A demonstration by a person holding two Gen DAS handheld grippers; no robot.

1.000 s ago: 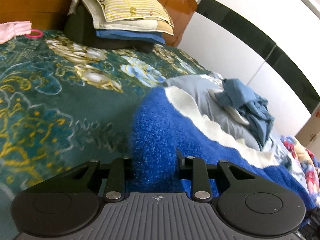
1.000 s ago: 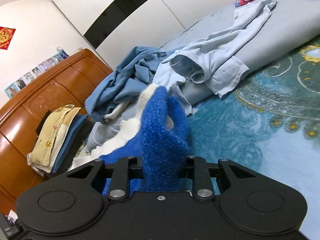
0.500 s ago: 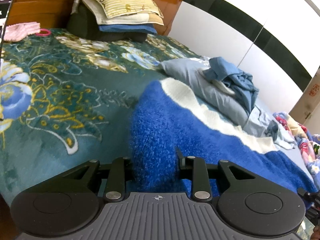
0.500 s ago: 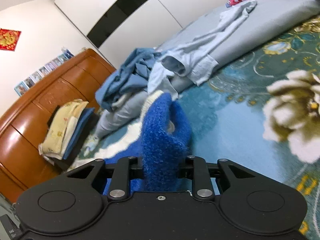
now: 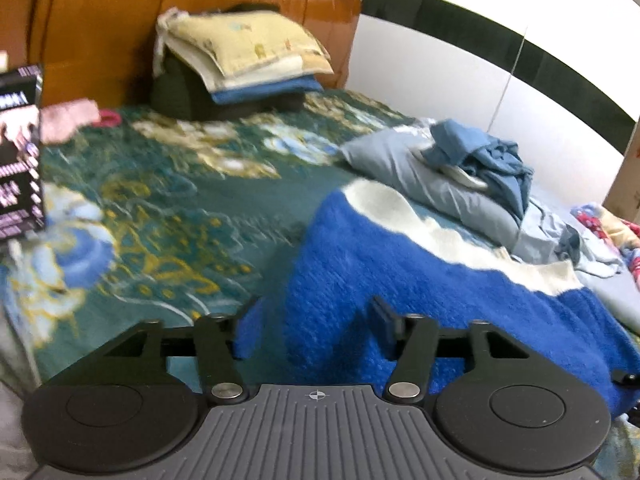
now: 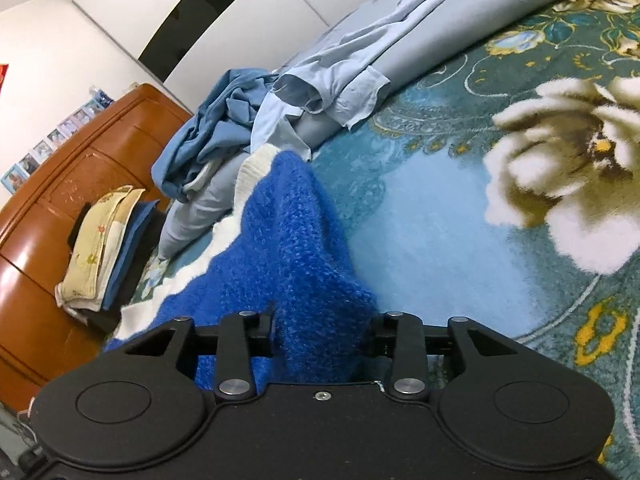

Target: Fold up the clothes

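A fuzzy blue sweater with a white band (image 5: 420, 264) lies on the green floral bedspread (image 5: 160, 208). My left gripper (image 5: 316, 324) stands over the sweater's near left corner with its jaws apart; the blue cloth lies loose between them. My right gripper (image 6: 320, 332) holds a bunched fold of the same sweater (image 6: 288, 240) at its near right corner, jaws pressed against the cloth. The sweater stretches between both grippers toward the pillow.
A stack of folded clothes (image 5: 240, 60) sits by the wooden headboard (image 5: 100, 28). A grey pillow (image 5: 420, 176) carries crumpled blue garments (image 5: 480, 156). A light blue shirt (image 6: 352, 76) lies beside them. A dark box (image 5: 20, 152) stands at the left bed edge.
Both grippers have pulled the sweater back toward the near bed edge. The left jaws have spread apart and let go of the cloth. The right gripper still holds its fold.
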